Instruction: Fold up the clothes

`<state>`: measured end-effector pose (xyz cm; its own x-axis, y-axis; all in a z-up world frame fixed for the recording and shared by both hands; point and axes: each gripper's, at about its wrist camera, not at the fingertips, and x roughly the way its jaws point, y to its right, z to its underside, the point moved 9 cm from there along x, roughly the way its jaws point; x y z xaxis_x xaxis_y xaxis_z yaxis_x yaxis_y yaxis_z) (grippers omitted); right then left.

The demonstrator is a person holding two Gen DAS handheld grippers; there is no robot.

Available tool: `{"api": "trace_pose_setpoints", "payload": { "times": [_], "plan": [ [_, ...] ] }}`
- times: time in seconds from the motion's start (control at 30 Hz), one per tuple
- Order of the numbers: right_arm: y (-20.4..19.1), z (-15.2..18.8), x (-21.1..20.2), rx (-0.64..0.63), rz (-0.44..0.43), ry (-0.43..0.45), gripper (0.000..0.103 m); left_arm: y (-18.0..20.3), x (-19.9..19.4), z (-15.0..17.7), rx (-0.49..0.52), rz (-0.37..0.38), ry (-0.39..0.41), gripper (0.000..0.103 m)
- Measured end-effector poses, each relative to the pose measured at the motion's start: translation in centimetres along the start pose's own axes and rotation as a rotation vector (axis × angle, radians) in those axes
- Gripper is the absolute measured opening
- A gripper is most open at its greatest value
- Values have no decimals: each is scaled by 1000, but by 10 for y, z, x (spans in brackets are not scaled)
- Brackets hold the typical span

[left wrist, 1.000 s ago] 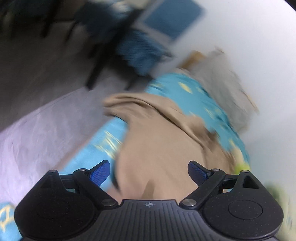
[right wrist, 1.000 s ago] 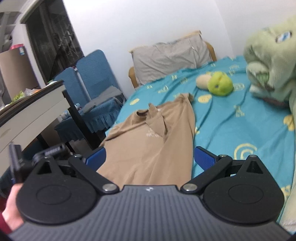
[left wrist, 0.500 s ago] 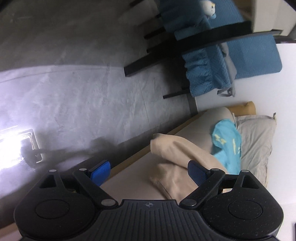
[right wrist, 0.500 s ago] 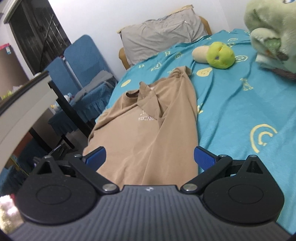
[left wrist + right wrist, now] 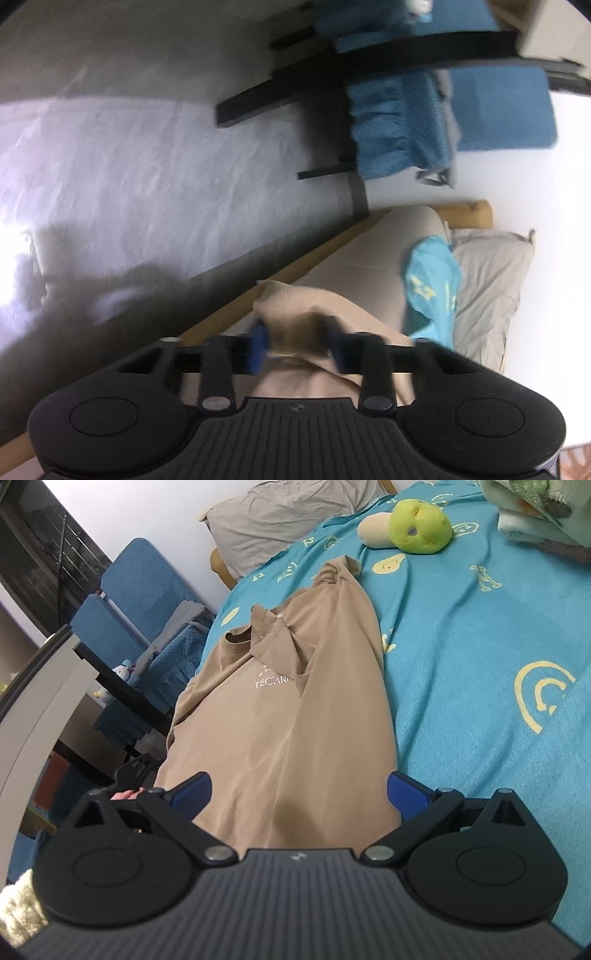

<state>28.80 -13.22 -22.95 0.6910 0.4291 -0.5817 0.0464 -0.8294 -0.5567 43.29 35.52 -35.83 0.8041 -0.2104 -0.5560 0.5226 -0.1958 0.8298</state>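
Observation:
A tan T-shirt (image 5: 288, 709) with white chest lettering lies lengthwise on a blue patterned bed sheet (image 5: 480, 635), collar toward the pillow, its left side hanging over the bed edge. My right gripper (image 5: 297, 794) is open, its jaws straddling the shirt's lower part just above the cloth. In the left wrist view my left gripper (image 5: 297, 345) is closing on a bunched fold of the tan shirt (image 5: 295, 314) at the bed's side edge; the fingers are blurred and a gap remains between them.
A grey pillow (image 5: 288, 517) lies at the head of the bed. A green and cream plush toy (image 5: 417, 528) and a green blanket (image 5: 535, 509) lie beyond the shirt. Blue chairs (image 5: 140, 602) and a dark table (image 5: 122, 690) stand left of the bed, over grey floor (image 5: 129, 166).
My left gripper's jaws have closed in from wide open onto the shirt's edge at the bedside. My right gripper has dropped lower and closer over the shirt, still open.

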Motion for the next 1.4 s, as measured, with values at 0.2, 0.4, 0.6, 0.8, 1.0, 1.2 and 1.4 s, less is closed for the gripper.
{"api": "trace_pose_setpoints", "payload": {
  "times": [0.2, 0.4, 0.6, 0.8, 1.0, 1.2, 1.4],
  "plan": [
    [-4, -3, -8, 20, -26, 19, 103, 67, -47, 4, 312, -110, 185, 5],
    [-7, -14, -26, 46, -58, 77, 103, 199, -98, 58, 707, -111, 287, 5],
    [5, -33, -49, 94, -32, 163, 103, 314, -97, 167, 940, -94, 241, 4],
    [40, -60, -77, 158, 86, 314, 103, 352, -44, 314, 1199, -87, 100, 4],
    [70, -74, -83, 199, 141, 370, 103, 310, 5, 404, 1345, -72, -43, 10],
    [80, -80, -77, 199, 138, 367, 103, 267, -16, 410, 1410, -37, -66, 61],
    [66, -74, -71, 152, 98, 338, 103, 216, -129, 367, 1398, -92, 87, 80]
  ]
}}
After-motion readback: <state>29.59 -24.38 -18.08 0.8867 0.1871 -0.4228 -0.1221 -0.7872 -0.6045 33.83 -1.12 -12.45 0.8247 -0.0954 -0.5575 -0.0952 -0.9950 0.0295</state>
